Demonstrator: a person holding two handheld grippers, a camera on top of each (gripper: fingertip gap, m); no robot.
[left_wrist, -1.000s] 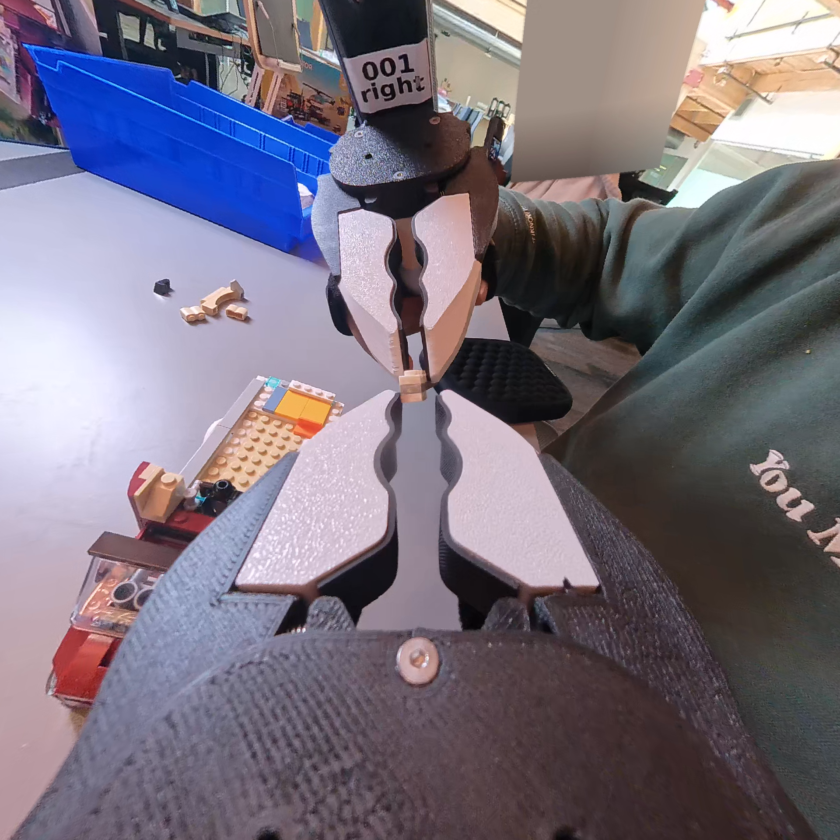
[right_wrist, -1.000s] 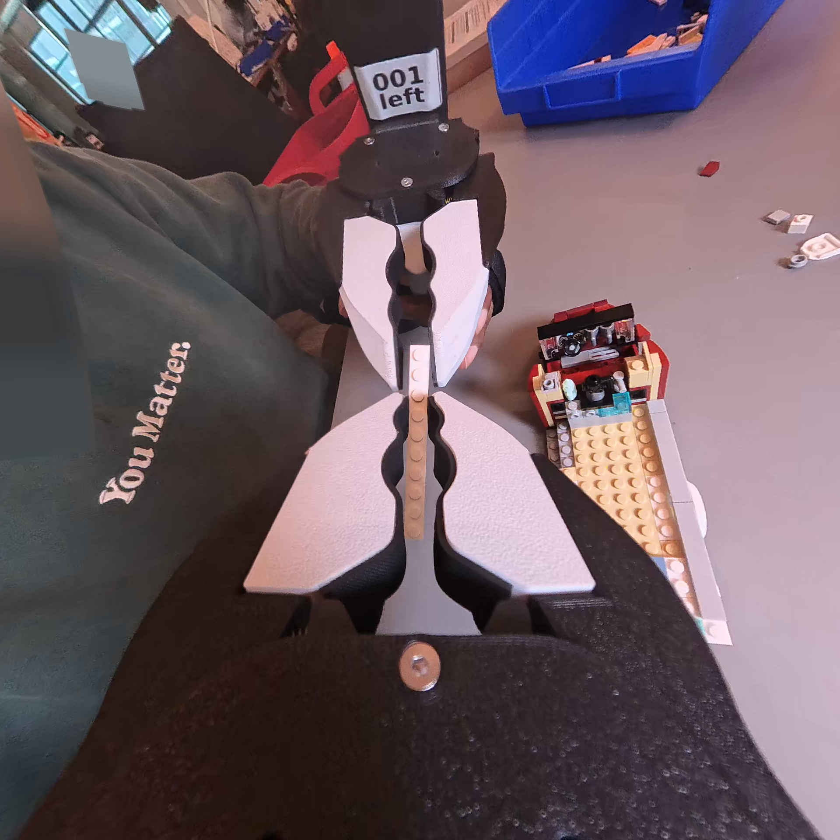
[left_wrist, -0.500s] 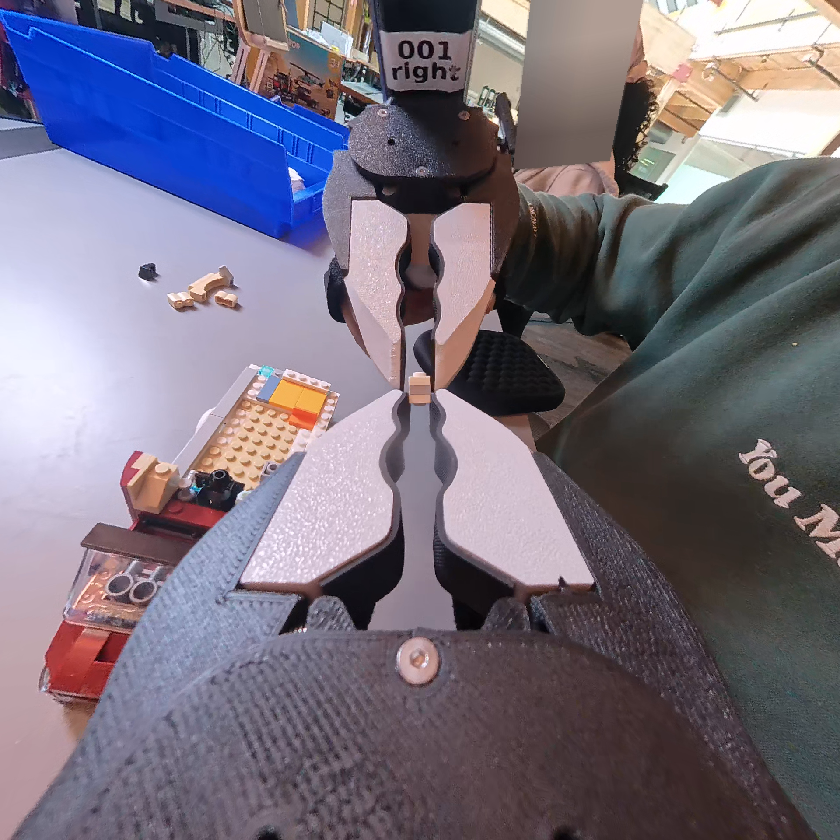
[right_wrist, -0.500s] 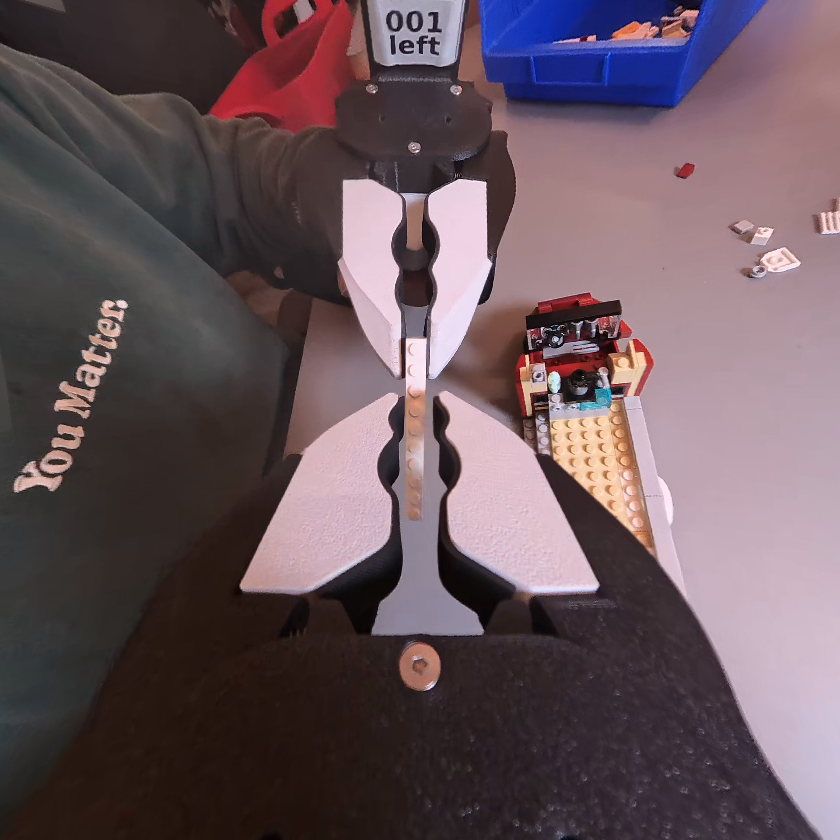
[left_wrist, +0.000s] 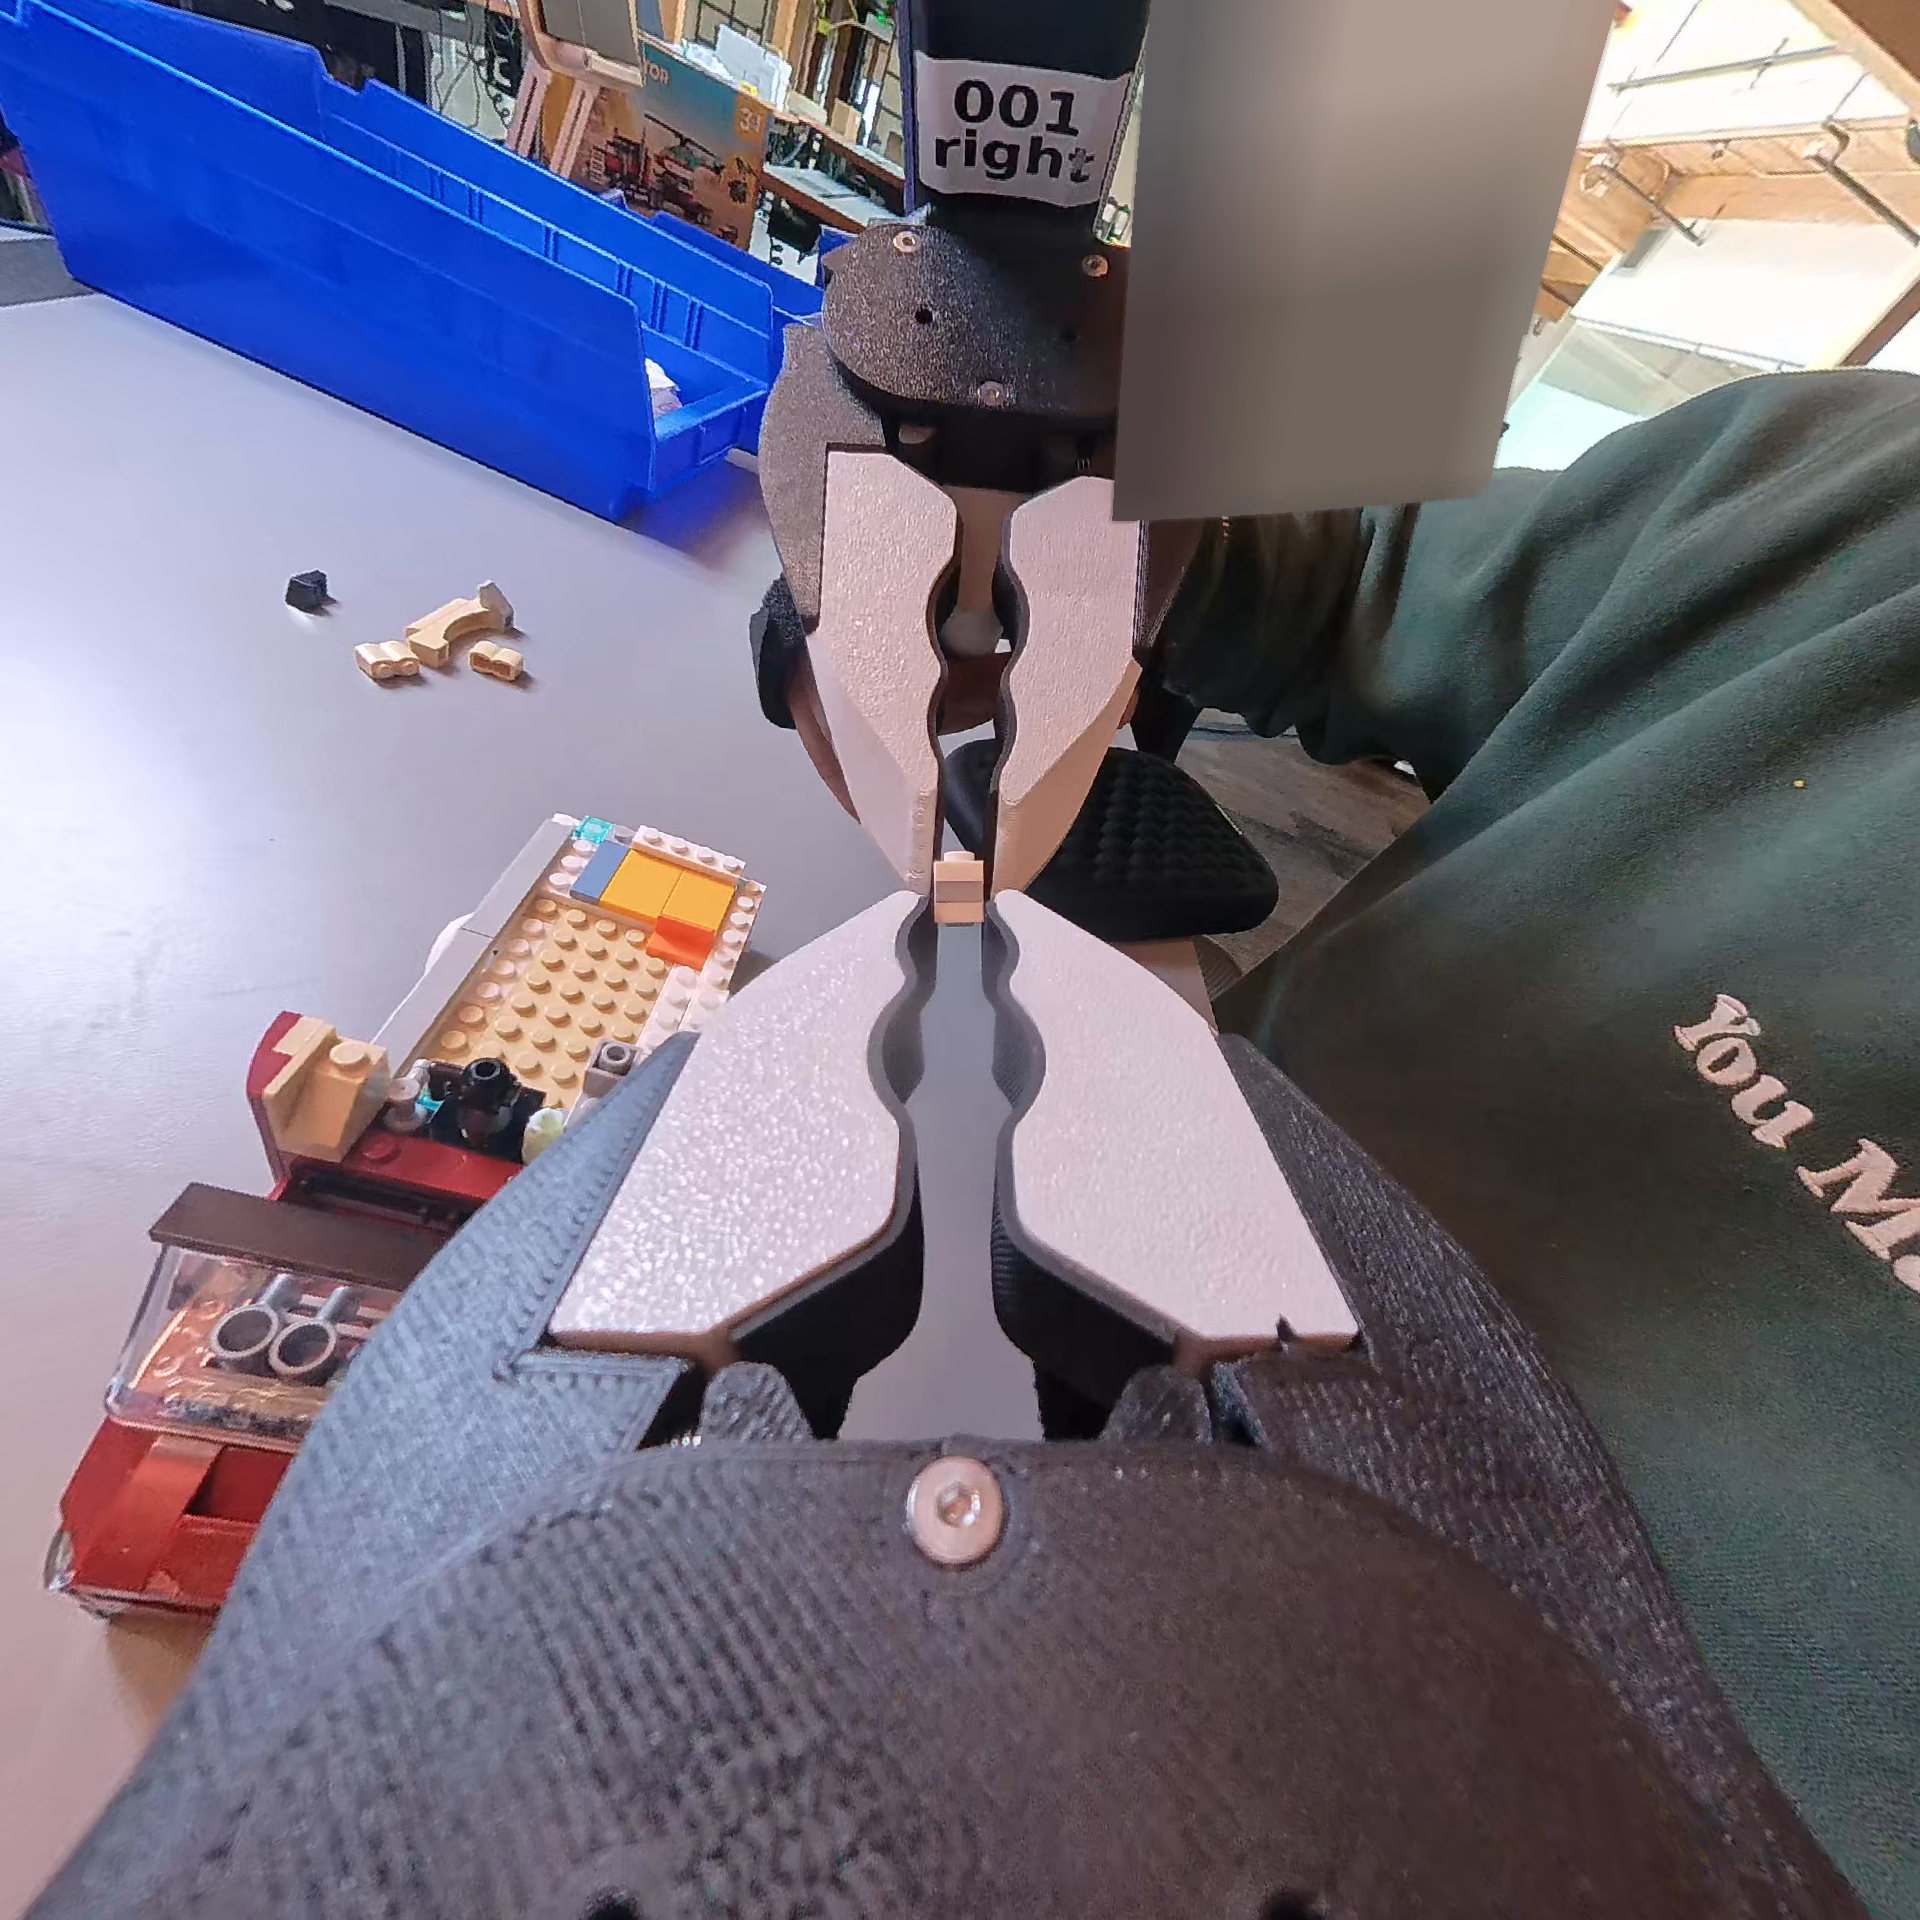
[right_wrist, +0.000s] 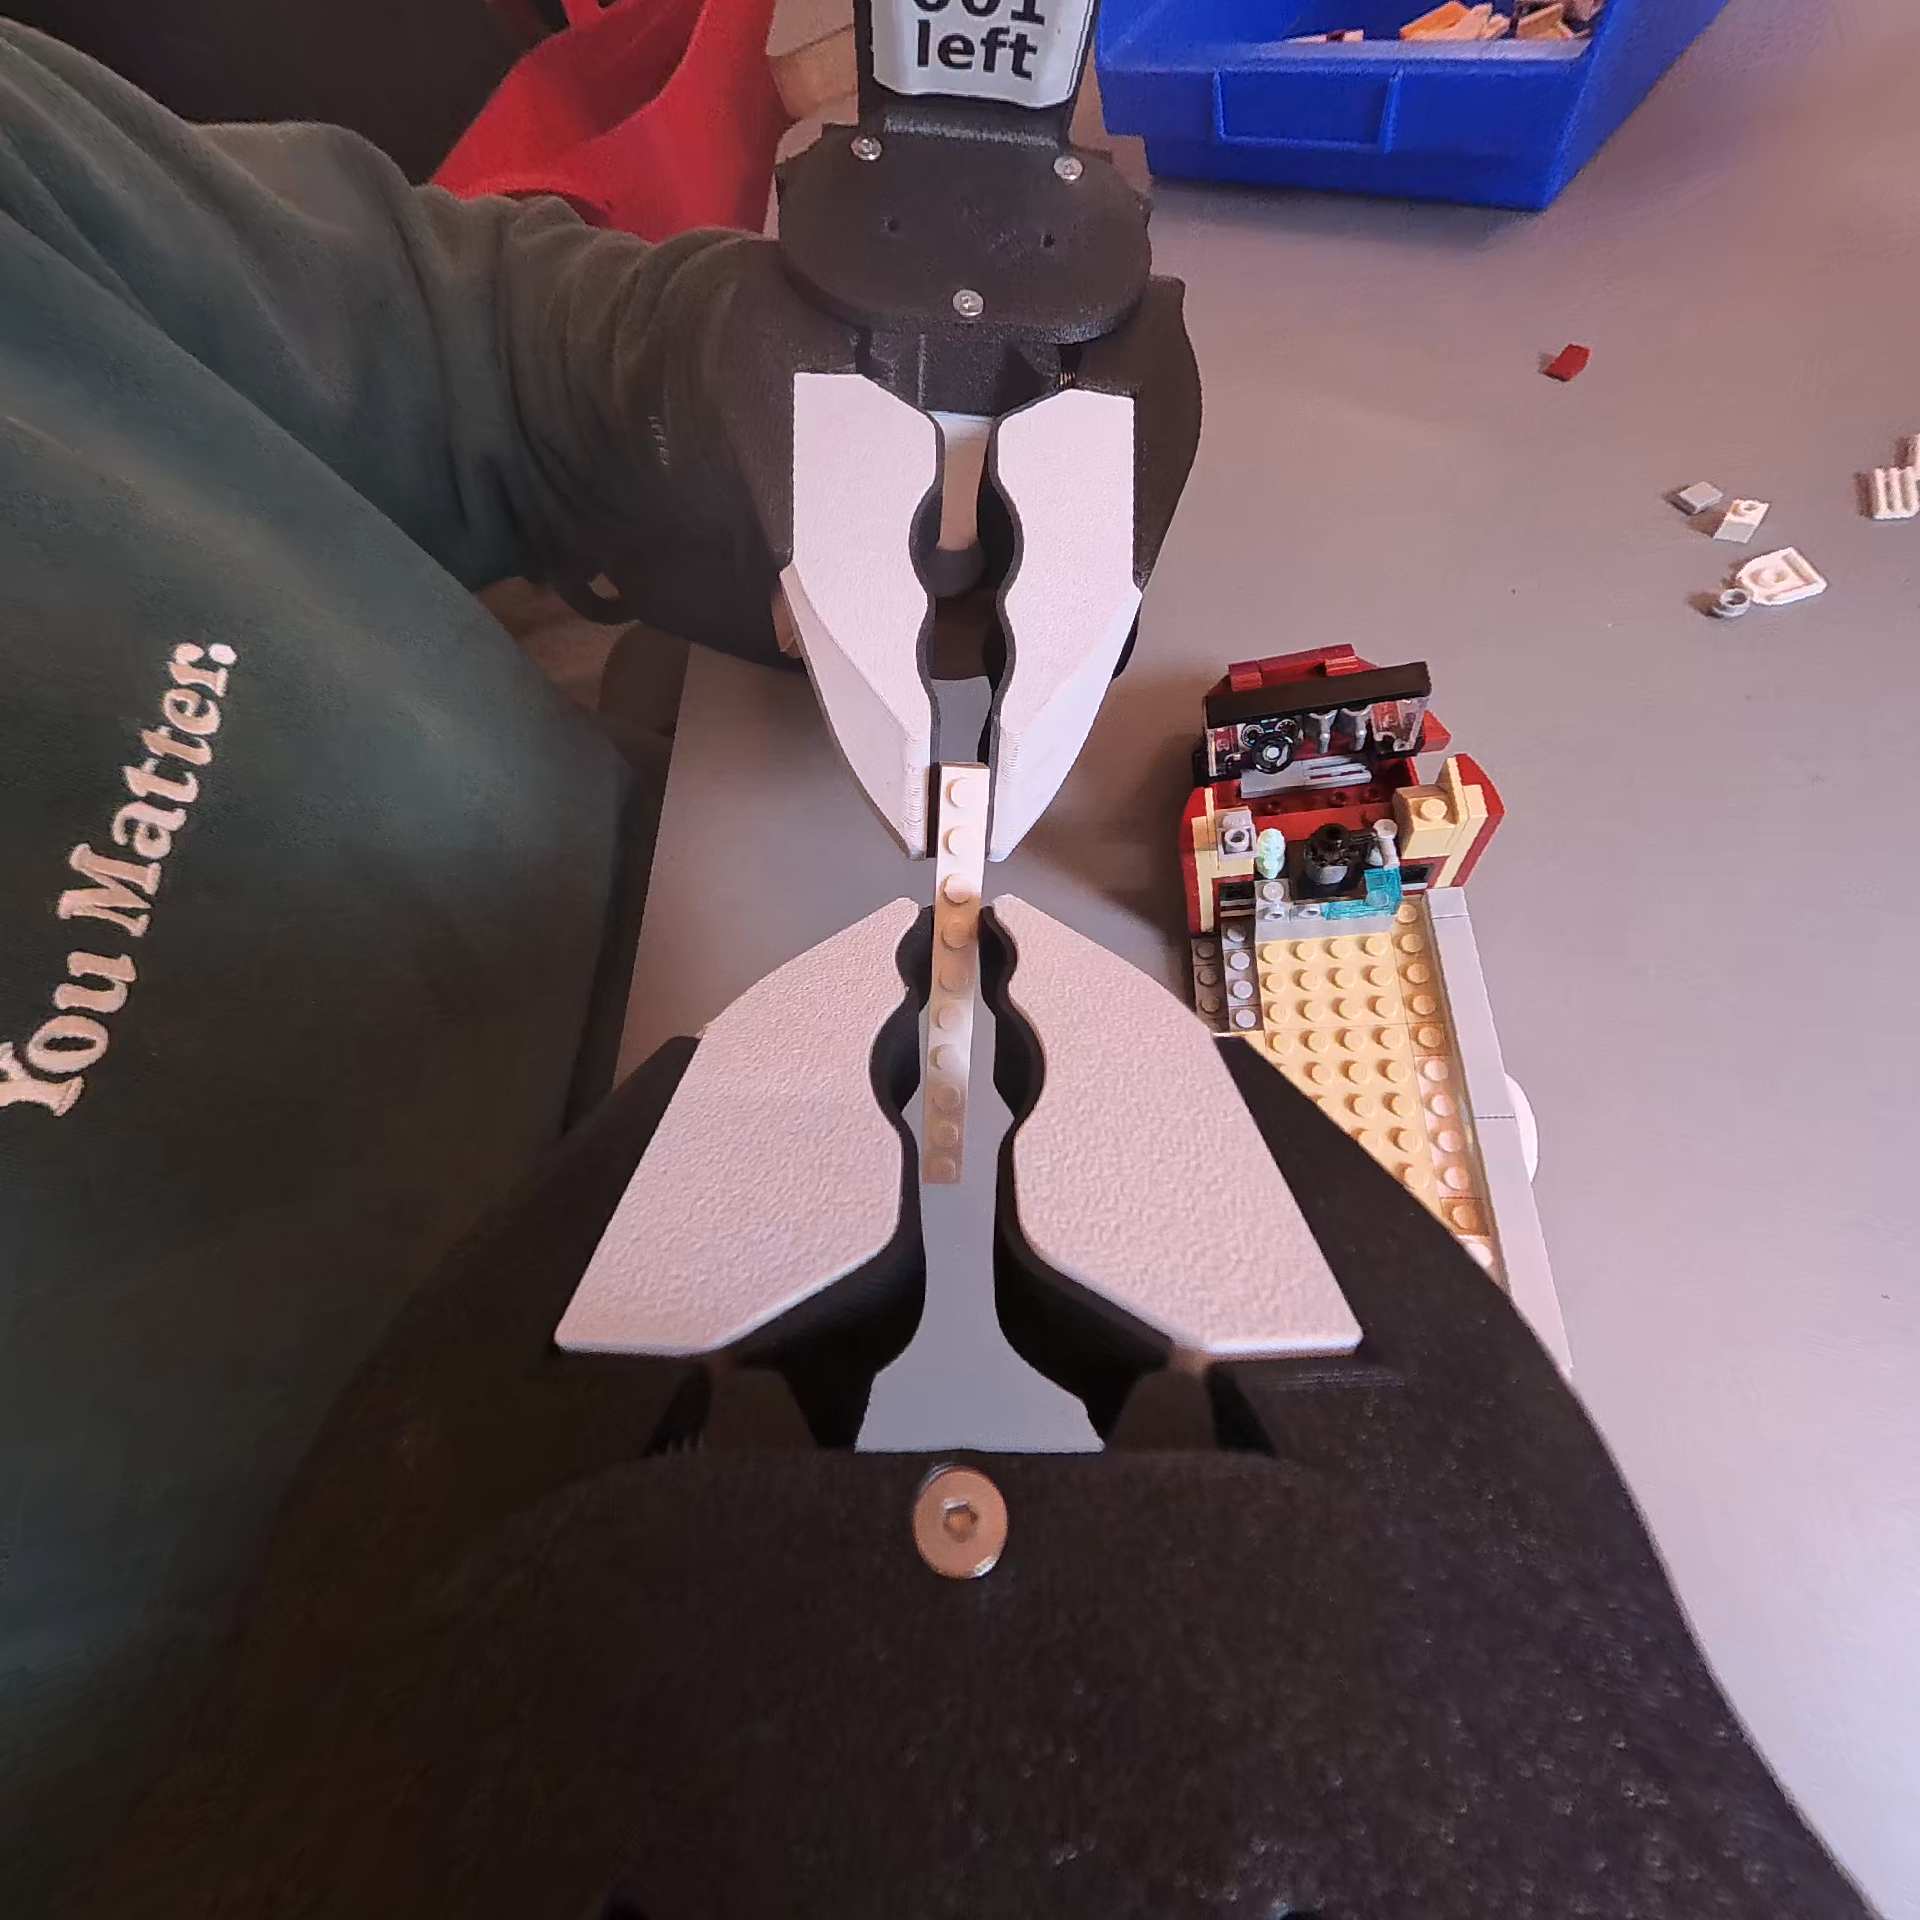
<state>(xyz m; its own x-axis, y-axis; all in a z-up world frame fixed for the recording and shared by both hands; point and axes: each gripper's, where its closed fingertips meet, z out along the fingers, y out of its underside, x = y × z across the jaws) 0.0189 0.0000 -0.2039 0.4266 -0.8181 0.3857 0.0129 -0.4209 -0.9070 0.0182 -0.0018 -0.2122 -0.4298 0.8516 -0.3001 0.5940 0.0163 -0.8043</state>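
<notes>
On the grey table (right_wrist: 1714, 1039), a blue bin (left_wrist: 343, 270) stands at the far left edge in the left wrist view, with a small black piece (left_wrist: 308, 590) and a few loose tan pieces (left_wrist: 442, 639) lying on the bare surface just in front of it. Nearer, a half-built brick vehicle (left_wrist: 416, 1122) – dark red cab, tan studded bed with orange and blue tiles – sits just beside the left gripper's body.

The left gripper (left_wrist: 957, 909) is closed on one end of a long tan plate (right_wrist: 956, 987) (seen end-on here, as a small tan block at the fingertips). Both its pads press the plate's sides.

The right gripper (right_wrist: 956, 914) faces it tip to tip, clamped on the same plate – the strip of studs runs back between its fingers (right_wrist: 790, 1143), held above the table's near edge. Both grippers grip the plate, one at each end. A green sleeve (right_wrist: 312, 343) lies close beside them. To the right, small pale pieces (right_wrist: 1756, 551) and one red piece (right_wrist: 1566, 362) are scattered well apart from the vehicle.
</notes>
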